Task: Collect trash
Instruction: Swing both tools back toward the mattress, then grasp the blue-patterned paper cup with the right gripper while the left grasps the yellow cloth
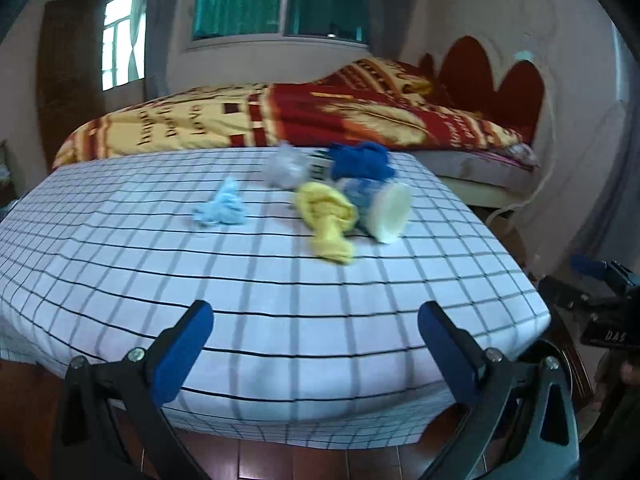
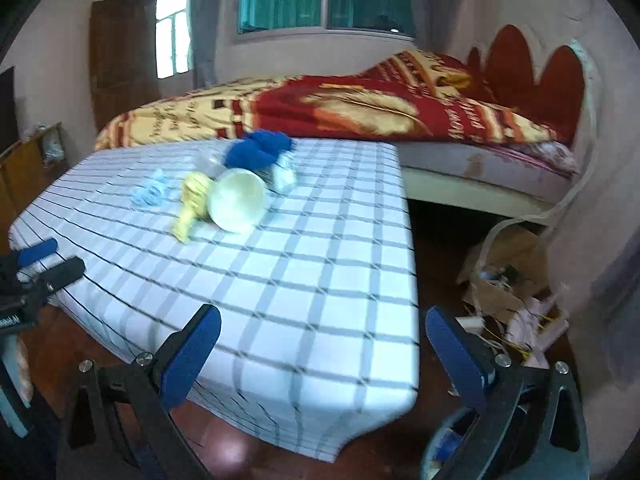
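On the checked tablecloth (image 1: 280,288) lie a light blue crumpled scrap (image 1: 222,205), a grey-white crumpled wad (image 1: 285,168), a yellow crumpled piece (image 1: 330,218), a dark blue crumpled piece (image 1: 362,164) and a tipped cup (image 1: 386,208) with its mouth toward me. The right wrist view shows the cup (image 2: 237,200), the yellow piece (image 2: 192,204), the dark blue piece (image 2: 258,150) and the light blue scrap (image 2: 150,194). My left gripper (image 1: 316,346) is open and empty over the table's near edge. My right gripper (image 2: 324,354) is open and empty at the table's near right corner.
A bed (image 1: 304,116) with a red and yellow blanket stands behind the table. Cardboard and loose litter (image 2: 516,284) lie on the wooden floor to the right. A round bin rim (image 2: 444,444) shows under my right gripper. A wooden cabinet (image 2: 28,164) stands at the left.
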Demonstrator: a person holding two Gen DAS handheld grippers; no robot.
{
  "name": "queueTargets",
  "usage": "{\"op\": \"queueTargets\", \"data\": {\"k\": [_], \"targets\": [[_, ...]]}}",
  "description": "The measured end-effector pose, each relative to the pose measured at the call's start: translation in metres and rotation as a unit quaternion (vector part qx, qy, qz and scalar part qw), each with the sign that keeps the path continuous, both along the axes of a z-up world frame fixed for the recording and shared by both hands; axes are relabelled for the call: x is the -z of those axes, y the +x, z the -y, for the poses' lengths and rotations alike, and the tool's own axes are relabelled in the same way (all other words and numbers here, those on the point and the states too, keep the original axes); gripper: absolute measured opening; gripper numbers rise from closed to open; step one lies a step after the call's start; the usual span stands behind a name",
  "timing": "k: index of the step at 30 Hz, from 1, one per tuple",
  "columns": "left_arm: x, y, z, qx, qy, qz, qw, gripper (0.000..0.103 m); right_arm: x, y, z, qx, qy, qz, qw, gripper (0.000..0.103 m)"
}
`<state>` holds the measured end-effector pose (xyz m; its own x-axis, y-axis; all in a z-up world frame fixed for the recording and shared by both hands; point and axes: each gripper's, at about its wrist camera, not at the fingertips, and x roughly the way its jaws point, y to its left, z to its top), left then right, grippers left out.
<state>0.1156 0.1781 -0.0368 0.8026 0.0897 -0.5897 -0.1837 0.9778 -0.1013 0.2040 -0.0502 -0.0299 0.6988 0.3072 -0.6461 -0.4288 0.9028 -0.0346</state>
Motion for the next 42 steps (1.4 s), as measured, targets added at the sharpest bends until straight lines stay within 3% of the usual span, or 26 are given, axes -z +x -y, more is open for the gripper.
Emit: {"op": "queueTargets", "data": {"k": [9,25,29,30,42], "targets": [[0.005,0.023,-0.04,-0.024,0.001,-0.005,0.9997,0.098,-0.005,0.044,-0.074,-0.065,-0.005,0.002,0.998,0.103],[0.022,0.072,-0.069,-0.031,-0.004,-0.031,0.999,0.097,0.044,0.139,-0.147,-0.116,-0.027,-0.059,0.991,0.102],[0.023,0.08,-0.066,-0.028,-0.004,-0.035,0.999,0.097,0.053,0.146,-0.15,-0.133,-0.023,-0.081,0.988,0.069],[0.023,0.081,-0.065,-0.027,-0.004,-0.035,0.999,0.097,0.052,0.145,-0.148,-0.136,-0.017,-0.079,0.987,0.065],[0.02,0.107,-0.022,0.015,-0.019,-0.027,0.9994,0.093,0.039,0.103,-0.078,-0.091,-0.009,-0.042,0.995,0.06]]}}
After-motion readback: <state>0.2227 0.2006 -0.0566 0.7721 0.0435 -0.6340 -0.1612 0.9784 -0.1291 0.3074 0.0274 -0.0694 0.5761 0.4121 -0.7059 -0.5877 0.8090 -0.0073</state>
